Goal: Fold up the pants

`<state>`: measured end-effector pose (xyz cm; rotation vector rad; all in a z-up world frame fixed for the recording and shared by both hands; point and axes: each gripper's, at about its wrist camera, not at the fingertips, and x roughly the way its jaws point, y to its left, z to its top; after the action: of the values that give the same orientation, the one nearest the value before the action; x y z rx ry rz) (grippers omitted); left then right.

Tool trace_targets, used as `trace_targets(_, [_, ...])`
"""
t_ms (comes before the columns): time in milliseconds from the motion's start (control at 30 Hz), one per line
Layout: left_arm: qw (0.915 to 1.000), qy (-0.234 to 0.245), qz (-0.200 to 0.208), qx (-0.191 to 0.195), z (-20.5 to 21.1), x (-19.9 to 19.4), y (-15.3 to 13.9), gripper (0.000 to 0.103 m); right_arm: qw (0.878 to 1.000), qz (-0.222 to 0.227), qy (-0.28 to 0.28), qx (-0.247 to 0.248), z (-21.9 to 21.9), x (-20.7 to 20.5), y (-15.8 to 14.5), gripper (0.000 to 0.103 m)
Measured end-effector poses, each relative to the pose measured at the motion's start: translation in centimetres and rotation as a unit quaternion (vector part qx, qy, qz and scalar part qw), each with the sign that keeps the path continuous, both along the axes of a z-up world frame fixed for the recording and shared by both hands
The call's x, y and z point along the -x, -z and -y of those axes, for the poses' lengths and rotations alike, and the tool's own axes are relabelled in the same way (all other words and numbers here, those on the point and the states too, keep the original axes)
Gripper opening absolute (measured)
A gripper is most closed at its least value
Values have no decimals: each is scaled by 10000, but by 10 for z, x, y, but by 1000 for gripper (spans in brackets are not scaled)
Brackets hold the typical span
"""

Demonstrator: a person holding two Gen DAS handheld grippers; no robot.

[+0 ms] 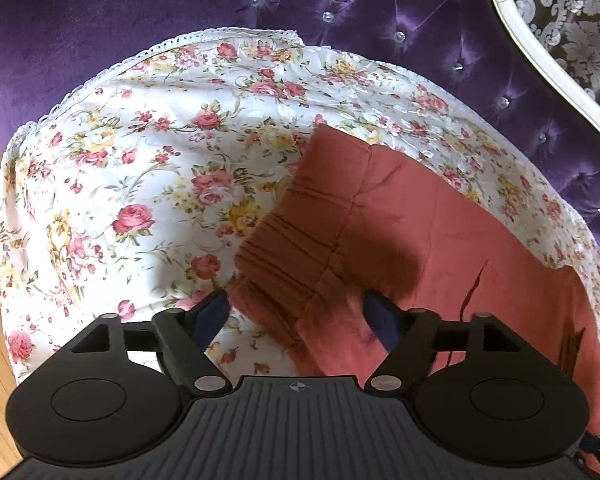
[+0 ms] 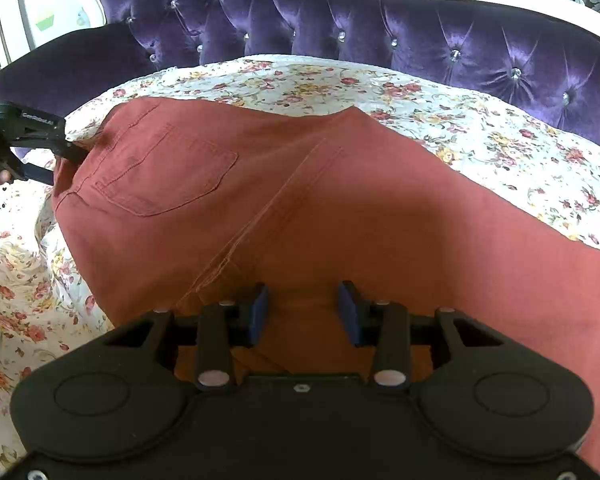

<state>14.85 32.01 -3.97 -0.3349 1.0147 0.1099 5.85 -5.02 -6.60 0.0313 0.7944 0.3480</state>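
Gaping apart over rust pants (image 2: 300,200) on floral sheet (image 1: 140,160), both left tongs (image 1: 296,312) and right tongs (image 2: 303,308); trouser legs cut off.

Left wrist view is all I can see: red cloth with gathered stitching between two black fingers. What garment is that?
Observer: The right wrist view shows red pants spread on a floral sheet, with a stitched back pocket facing up.
Operator: Is the other tool gripping them?
Observer: No. The right gripper is open, with bare fabric showing between its blue pads.
Operator: Where is my tool from over there?
Observer: The left gripper is at the pants' waist end on the left. One finger is above the cloth edge and one is below it.
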Motion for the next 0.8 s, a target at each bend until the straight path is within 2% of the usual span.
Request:
trace_targets(200, [9992,27,110,-378,17,-8,0,79,10000,61,-16,-45,0,1,1,51])
trace_targets(433, [9984,114,411,-364,22,-4,-8,78,10000,-17,-87,-12,0,-2,-1,51])
trace_targets(500, [9987,97,378,-325,21,1,-5,78,10000,-11,-83,2,-1,-2,-1,51])
trace_targets(600, [9996,178,219,-21,19,7,4,78,10000,-13,-76,29,-2,-2,-1,51])
trace_targets(700, [9994,192,214,-212,26,5,3,78,9999,-20,-93,34,-2,-3,-1,51])
trace_targets(800, [9992,225,221,-248,33,-5,0,78,9999,-26,-95,18,-2,-3,-1,51])
